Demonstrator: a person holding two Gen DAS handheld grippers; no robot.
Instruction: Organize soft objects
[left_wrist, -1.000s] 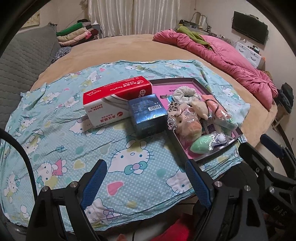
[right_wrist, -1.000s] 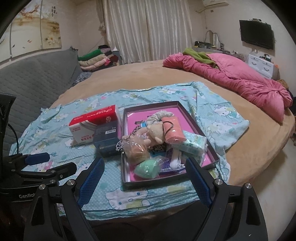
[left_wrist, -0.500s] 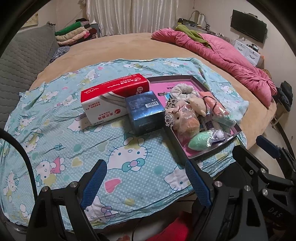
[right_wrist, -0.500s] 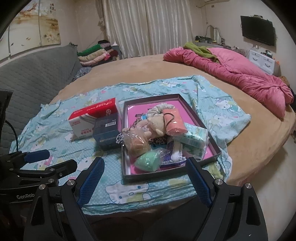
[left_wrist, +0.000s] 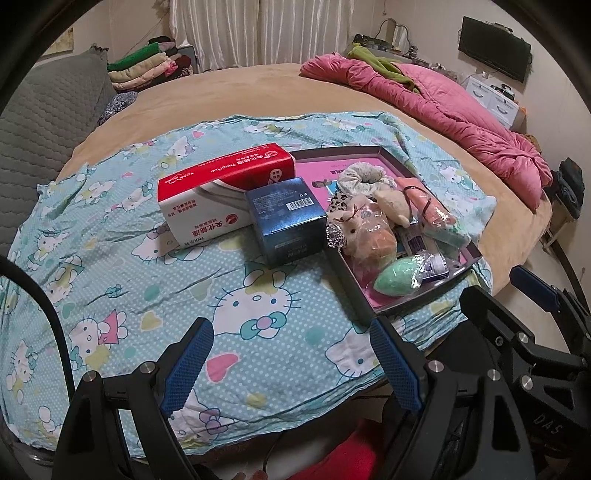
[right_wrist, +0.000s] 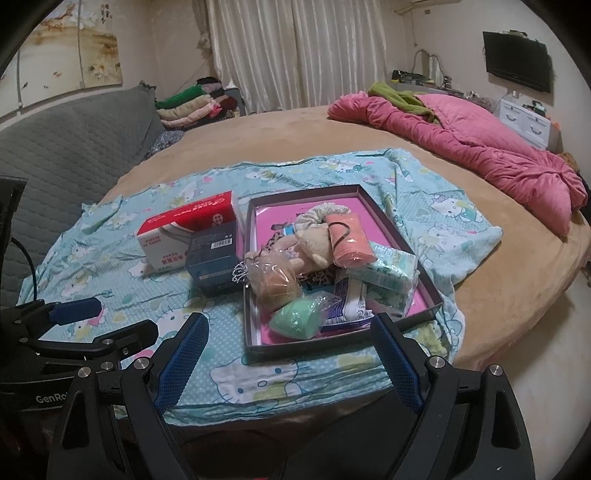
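Observation:
A dark tray (right_wrist: 429, 291) with a pink floor lies on the Hello Kitty sheet (right_wrist: 436, 206) and holds several soft items. Among them are a green sponge in a clear bag (right_wrist: 295, 319), a bagged orange plush (right_wrist: 273, 282), a beige plush (right_wrist: 314, 245), a peach rolled towel (right_wrist: 349, 240), a tissue pack (right_wrist: 384, 269) and a scrunchie (right_wrist: 321, 214). My right gripper (right_wrist: 290, 363) hangs open and empty just before the tray's near rim. My left gripper (left_wrist: 291, 365) is open and empty over the sheet (left_wrist: 147, 280), left of the tray (left_wrist: 347, 284).
A red-and-white tissue box (left_wrist: 221, 192) and a blue box (left_wrist: 284, 218) stand just left of the tray. A pink quilt (right_wrist: 480, 147) lies at the far right of the round bed. A grey padded headboard (right_wrist: 74, 147) and folded clothes (right_wrist: 192, 103) are at the back left.
Both views have drifted very slightly. Nothing on the bed has moved, and both grippers stay open and empty.

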